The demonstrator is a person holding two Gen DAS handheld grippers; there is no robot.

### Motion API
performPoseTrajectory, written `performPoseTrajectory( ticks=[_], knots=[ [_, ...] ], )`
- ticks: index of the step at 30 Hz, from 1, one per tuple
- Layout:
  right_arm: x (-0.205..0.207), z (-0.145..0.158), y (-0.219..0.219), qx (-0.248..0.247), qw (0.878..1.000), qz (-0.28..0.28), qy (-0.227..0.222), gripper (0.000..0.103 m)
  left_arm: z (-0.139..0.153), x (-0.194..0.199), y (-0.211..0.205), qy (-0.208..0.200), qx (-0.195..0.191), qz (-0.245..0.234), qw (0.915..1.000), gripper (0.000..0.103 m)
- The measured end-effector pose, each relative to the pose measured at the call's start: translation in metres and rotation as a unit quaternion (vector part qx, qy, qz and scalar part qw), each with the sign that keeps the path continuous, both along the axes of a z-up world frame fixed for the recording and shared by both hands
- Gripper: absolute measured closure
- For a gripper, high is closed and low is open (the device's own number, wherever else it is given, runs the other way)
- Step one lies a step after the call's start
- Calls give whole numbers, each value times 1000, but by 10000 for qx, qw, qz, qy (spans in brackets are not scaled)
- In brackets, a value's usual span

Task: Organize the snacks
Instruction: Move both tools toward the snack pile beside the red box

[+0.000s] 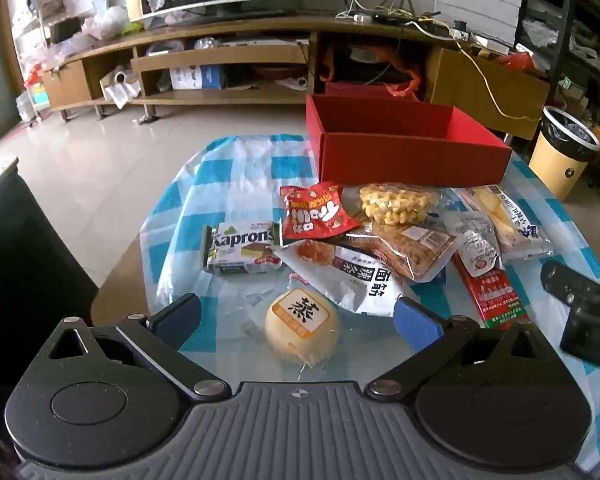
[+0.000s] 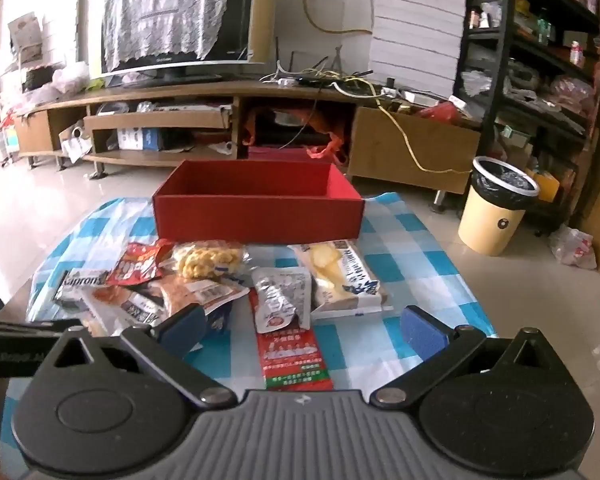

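"kaprons" on wafer pack, "蒸" on round cake, "面筋" on white packet

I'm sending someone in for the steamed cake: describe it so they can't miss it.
Find the red box on the checked tablecloth. The snacks lie piled before it. Nearest, apart from the pile, lies the steamed cake: the only round pale-yellow one, with an orange-framed character label.

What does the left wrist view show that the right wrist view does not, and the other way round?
Only the left wrist view shows the round yellow bun, lying between the open left gripper fingers, untouched, and the whole Kaprons pack.

Only the right wrist view shows the open right gripper above the long red packet, its whole length in view, and the black shelf in full.

Both show the red box, the snack pile, the checked cloth and the bin.
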State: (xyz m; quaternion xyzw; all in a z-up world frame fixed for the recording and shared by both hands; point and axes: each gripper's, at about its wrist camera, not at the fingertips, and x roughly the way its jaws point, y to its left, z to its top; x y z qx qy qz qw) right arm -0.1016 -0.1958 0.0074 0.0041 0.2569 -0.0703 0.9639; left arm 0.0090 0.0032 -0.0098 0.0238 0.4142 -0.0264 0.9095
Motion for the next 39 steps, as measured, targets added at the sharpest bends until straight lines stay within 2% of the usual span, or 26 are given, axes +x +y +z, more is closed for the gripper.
performPoseTrajectory(
  ticks=[25, 39],
  knots=[
    [8, -9, 4, 113, 9989, 138, 422, 2, -9, -4, -6, 119, -13, -74, 9999, 0],
    [9, -10, 5, 113, 9988, 154, 459, 2, -12, -4, -8, 182, 0, -88, 9998, 0]
  ],
)
